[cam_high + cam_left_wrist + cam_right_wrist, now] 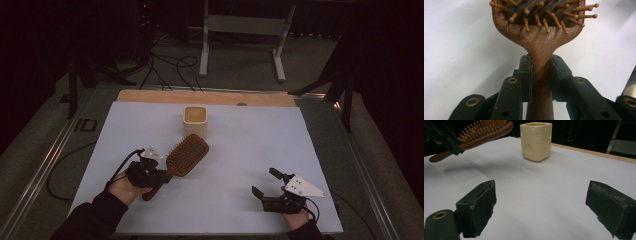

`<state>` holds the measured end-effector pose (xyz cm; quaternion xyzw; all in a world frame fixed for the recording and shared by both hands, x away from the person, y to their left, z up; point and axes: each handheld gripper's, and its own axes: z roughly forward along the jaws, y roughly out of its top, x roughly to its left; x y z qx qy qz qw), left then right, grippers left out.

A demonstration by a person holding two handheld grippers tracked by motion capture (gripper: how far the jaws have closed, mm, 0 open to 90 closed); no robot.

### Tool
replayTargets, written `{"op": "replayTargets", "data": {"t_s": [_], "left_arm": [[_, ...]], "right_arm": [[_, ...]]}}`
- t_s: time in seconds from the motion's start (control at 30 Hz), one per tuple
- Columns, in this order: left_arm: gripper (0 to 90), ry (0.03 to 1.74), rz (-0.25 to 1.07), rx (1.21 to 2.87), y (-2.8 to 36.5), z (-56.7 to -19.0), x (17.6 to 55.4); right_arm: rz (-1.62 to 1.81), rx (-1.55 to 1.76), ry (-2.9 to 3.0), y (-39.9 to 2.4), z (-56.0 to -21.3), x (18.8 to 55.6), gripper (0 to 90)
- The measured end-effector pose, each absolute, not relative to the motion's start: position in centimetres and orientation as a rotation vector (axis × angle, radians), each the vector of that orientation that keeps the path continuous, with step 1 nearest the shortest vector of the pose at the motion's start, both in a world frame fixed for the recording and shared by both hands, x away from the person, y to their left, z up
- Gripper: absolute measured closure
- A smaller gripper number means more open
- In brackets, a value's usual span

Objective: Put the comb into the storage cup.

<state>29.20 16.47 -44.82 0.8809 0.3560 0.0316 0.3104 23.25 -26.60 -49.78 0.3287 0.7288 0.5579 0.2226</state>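
**Wooden hairbrush held off the sheet, pointing at the cup**

The hairbrush [186, 155] is pinched at its neck by the left gripper [159, 176], its long axis aimed towards the cream cup [195, 121] just beyond. The right gripper [264, 184] is spread wide, well apart.

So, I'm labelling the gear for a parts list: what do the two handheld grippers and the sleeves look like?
Both are black, two-jawed tools. The left gripper and right gripper each carry a grey three-cornered plate and trail a black cable. Brass-coloured rivets dot the linkages. Sleeves are dark.
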Motion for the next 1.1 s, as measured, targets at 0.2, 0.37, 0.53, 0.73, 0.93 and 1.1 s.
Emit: {"op": "replayTargets", "data": {"t_s": [0.2,0.37,0.53,0.73,0.93,1.1], "left_arm": [[74.3,0.928,0.118,2.264,16.5,-44.9,29.1],[74.2,0.922,0.135,2.209,16.6,-45.0,29.2],[74.2,0.883,0.15,2.157,16.5,-44.9,29.2],[74.2,0.826,0.159,2.102,15.7,-44.6,29.2],[74.2,0.8,0.154,2.071,14.9,-44.9,29.5],[74.2,0.779,0.176,2.047,14.1,-45.6,29.6]], "right_arm": [[1.54,0.912,2.014,-26.6,-49.8,23.3,9.4],[1.541,0.913,2.017,-26.5,-49.8,23.3,9.4],[1.541,0.919,2.016,-26.6,-49.8,23.3,9.4],[1.538,0.915,2.022,-26.4,-49.8,23.3,9.4],[1.537,0.913,2.023,-26.3,-49.8,23.4,9.4],[1.538,0.912,2.03,-26.2,-49.8,23.3,9.4]]}}
